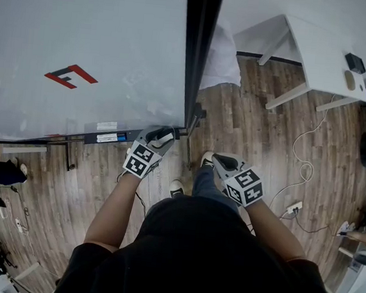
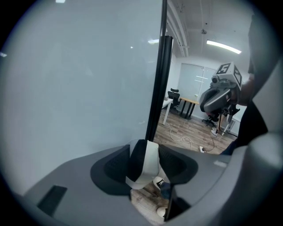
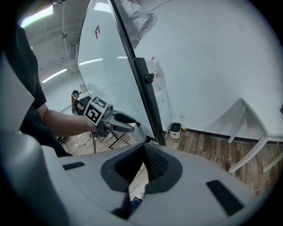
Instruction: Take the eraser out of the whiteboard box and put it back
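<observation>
My left gripper (image 1: 167,134) is at the lower right corner of the whiteboard (image 1: 83,43), shut on a black and white eraser (image 1: 165,133). In the left gripper view the eraser (image 2: 148,161) stands upright between the dark pads, right beside the board (image 2: 79,79). A dark tray (image 1: 110,137) with labels runs along the board's lower edge, left of the gripper. My right gripper (image 1: 222,160) hovers to the right over the floor, shut with nothing in it (image 3: 143,152). The right gripper view shows the left gripper (image 3: 132,126) with the eraser (image 3: 138,132) at its tip.
The board's black frame post (image 1: 199,47) rises just right of the left gripper. A white table (image 1: 321,53) stands at the back right with small objects on it. A white cable (image 1: 303,167) and power strip (image 1: 293,206) lie on the wood floor. My shoes (image 1: 177,188) are below.
</observation>
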The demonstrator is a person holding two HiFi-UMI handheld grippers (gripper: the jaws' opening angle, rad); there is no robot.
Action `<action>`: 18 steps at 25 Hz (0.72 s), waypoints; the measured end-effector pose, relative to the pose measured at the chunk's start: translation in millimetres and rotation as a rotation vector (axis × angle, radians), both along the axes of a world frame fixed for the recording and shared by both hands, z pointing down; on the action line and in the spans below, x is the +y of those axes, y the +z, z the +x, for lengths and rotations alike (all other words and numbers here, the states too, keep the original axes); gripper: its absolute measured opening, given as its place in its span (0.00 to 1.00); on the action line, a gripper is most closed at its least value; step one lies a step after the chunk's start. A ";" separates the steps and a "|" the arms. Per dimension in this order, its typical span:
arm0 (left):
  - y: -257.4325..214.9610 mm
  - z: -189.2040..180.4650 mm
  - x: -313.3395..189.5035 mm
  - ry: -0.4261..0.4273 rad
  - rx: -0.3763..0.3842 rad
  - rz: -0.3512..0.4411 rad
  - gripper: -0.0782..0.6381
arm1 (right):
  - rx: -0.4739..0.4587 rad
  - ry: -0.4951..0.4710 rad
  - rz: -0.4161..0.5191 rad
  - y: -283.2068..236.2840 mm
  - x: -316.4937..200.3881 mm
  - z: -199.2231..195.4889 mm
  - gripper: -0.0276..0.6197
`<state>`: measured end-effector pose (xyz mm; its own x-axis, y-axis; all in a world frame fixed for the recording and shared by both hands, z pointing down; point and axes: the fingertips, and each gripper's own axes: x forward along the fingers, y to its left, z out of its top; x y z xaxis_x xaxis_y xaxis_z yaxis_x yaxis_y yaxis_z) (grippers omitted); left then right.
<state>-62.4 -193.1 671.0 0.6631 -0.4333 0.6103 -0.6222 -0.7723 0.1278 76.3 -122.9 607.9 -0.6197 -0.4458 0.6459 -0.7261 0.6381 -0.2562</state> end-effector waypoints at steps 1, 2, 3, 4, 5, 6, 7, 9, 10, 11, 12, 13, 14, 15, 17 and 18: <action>0.4 -0.2 -0.5 -0.001 0.003 -0.002 0.41 | 0.000 0.000 -0.001 0.8 0.0 -0.1 0.03; 0.4 -0.1 -0.7 -0.002 0.006 -0.003 0.40 | 0.001 0.000 -0.002 1.2 0.2 -0.1 0.03; -0.1 0.3 -0.8 -0.001 0.009 -0.005 0.40 | 0.001 0.000 -0.003 1.3 0.4 -0.2 0.03; -1.2 0.9 -0.8 -0.001 0.012 -0.007 0.39 | 0.001 0.000 -0.004 1.1 0.6 -0.2 0.03; -2.3 1.4 -0.9 -0.002 0.016 -0.008 0.39 | 0.001 -0.001 -0.004 0.8 0.8 -0.5 0.03; -2.8 1.7 -1.1 -0.002 0.018 -0.009 0.38 | 0.001 -0.002 -0.005 0.7 1.1 -0.9 0.03; -2.6 1.6 -1.6 -0.002 0.019 -0.009 0.38 | 0.001 -0.002 -0.006 0.7 1.3 -1.4 0.03; -0.4 1.0 -2.6 0.000 0.019 -0.008 0.37 | 0.001 -0.004 -0.007 1.3 1.9 -2.3 0.03; 0.3 1.0 -3.0 0.000 0.020 -0.009 0.37 | 0.001 -0.005 -0.007 1.6 2.2 -2.7 0.03; -0.1 1.3 -3.3 -0.002 0.023 -0.012 0.36 | 0.000 -0.005 -0.007 1.8 2.4 -3.0 0.03; -1.2 1.8 -3.4 -0.005 0.028 -0.017 0.36 | 0.001 -0.005 -0.007 1.8 2.5 -3.1 0.03; -2.2 2.1 -3.3 -0.007 0.031 -0.021 0.35 | 0.001 -0.005 -0.007 1.7 2.8 -3.3 0.03; -2.7 2.2 -3.0 -0.007 0.032 -0.024 0.35 | 0.002 -0.005 -0.008 1.7 3.0 -3.7 0.03; -2.7 2.0 -2.6 -0.006 0.032 -0.026 0.35 | 0.002 -0.005 -0.008 1.8 3.1 -4.1 0.03; -2.6 1.2 -2.3 -0.005 0.035 -0.027 0.34 | 0.002 -0.005 -0.006 2.2 3.0 -5.0 0.03; -2.8 0.3 -2.4 -0.007 0.037 -0.025 0.34 | 0.002 -0.006 -0.005 2.1 3.0 -5.3 0.03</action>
